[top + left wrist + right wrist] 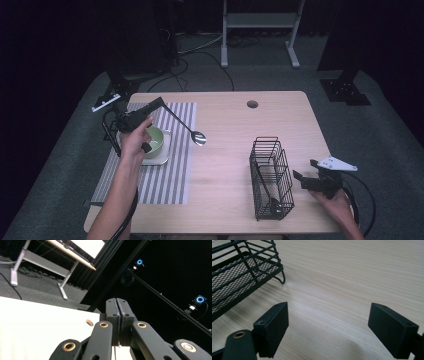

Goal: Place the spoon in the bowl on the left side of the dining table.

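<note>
One worktop point(225, 165), light wood grain, carries everything; the landmark below is the black wire rack point(271, 177).

Striped mat point(165, 175), grey and white, lies well to the left of the rack, at the worktop's left edge. Rack itself stands upright on the worktop, right of centre; open wire sides, mesh floor, dark utensils standing inside. On the mat, well left of the rack, sits a square white plate point(158, 160) with a pale green bowl point(156, 140) on it.

Left gripper point(156, 104) is held above the mat, up and left of the rack, behind the bowl. Its fingers point(112, 315) are pressed together, only a thin seam between the pads, clamped on the handle end of a spoon point(192, 133). In the left gripper view the handle itself can't be made out between the pads. Spoon runs from the fingers down and right toward the rack: long thin dark handle, shiny metal head at the far end. The head sits past the mat's right edge, over bare worktop, between the bowl and the rack, well apart from the rack. Can't tell if the head touches the worktop.

Right gripper point(301, 179) is just right of the rack, low over the worktop. Its fingers point(274, 325) are spread wide with nothing between them, bare wood in the gap; the rack's corner foot is near, not touching.
</note>
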Demonstrator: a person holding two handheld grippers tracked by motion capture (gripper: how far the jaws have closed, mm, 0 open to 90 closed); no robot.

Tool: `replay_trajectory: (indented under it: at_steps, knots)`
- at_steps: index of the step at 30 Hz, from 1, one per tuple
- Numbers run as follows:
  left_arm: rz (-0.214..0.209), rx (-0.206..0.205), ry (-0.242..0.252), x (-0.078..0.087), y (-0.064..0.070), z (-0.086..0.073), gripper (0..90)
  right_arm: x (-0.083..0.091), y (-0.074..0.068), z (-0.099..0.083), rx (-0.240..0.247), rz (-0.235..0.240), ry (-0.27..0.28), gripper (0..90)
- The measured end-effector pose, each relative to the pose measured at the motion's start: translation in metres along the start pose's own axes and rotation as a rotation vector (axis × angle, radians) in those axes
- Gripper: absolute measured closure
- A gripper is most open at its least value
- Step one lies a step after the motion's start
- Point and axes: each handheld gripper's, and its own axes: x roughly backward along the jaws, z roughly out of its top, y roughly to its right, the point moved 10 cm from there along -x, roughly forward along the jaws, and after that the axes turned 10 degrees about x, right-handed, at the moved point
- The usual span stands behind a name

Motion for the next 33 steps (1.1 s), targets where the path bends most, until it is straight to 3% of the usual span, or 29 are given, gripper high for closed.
replay_trajectory:
  at_steps: [33]
  knots:
    - [0.118,0.043,0.105,0.054,-0.056,0.033,89.6,-0.001,0.0,0.0,0.007,-0.008,-0.009,15.7]
